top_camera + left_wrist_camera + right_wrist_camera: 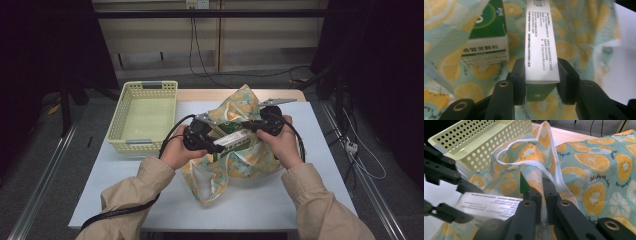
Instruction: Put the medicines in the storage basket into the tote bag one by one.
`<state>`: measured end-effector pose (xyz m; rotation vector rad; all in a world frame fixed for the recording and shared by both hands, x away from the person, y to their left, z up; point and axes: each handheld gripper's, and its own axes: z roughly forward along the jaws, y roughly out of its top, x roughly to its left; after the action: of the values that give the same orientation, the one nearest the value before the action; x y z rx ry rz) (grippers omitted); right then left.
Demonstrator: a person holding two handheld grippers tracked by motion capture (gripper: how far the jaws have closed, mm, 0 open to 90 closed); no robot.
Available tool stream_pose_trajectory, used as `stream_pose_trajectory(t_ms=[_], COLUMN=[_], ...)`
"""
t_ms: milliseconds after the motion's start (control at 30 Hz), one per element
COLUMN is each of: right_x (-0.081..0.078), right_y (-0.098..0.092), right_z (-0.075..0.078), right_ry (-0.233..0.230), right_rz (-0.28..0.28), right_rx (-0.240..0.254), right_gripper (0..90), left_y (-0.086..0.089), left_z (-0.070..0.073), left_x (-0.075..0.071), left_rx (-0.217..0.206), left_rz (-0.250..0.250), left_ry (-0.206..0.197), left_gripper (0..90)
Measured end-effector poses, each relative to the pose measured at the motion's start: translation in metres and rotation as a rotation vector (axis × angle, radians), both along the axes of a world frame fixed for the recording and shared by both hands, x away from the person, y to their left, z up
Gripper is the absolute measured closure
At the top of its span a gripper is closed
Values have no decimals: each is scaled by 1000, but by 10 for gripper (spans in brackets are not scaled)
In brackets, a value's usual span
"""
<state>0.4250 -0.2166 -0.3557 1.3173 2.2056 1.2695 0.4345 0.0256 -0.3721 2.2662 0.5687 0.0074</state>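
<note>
A cloth bag (240, 162) printed with orange slices lies in the middle of the white table (280, 200). My left gripper (220, 146) is shut on a long white and green carton (236, 138), held at the bag's mouth. In the left gripper view the pads (519, 75) press on both sides of the carton (540, 45), and a second green and white box (487, 37) lies inside the bag (579, 37). My right gripper (541, 192) is shut on the bag's white-trimmed rim (549, 173), holding it up. The carton (489, 203) shows at that view's lower left.
A pale yellow perforated basket (145, 115) stands at the table's far left, close to the bag, and it looks empty. Its corner (474, 140) rises behind the bag in the right gripper view. Cables trail from both grippers. The bag's loose handle (207, 192) hangs toward the table's front edge.
</note>
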Motion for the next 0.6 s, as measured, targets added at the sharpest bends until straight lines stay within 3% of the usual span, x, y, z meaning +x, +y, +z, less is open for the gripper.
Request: stream_pose_trajectory(t_ms=[133,200,233,333,600], right_x=[0,-1,-1,-2,-2], right_y=[1,2,2,2,-1], right_z=[2,2,2,3,1], right_ry=[-4,-3,-2,-2,-1], right_rz=[1,4,6,7,3], right_rx=[1,-1,-4,-5,-3], right_gripper=[891,891,892,891,891], left_y=[-10,-16,-19,-28,-43], left_z=[-2,-6,-6,-9,-21], left_x=[6,9,9,10,17], left_rx=[-9,-37,-20,-19,-63], left_rz=[23,30,48,23,50], left_ry=[-10,1,-12,-13,1], left_gripper=[632,632,632,631,630])
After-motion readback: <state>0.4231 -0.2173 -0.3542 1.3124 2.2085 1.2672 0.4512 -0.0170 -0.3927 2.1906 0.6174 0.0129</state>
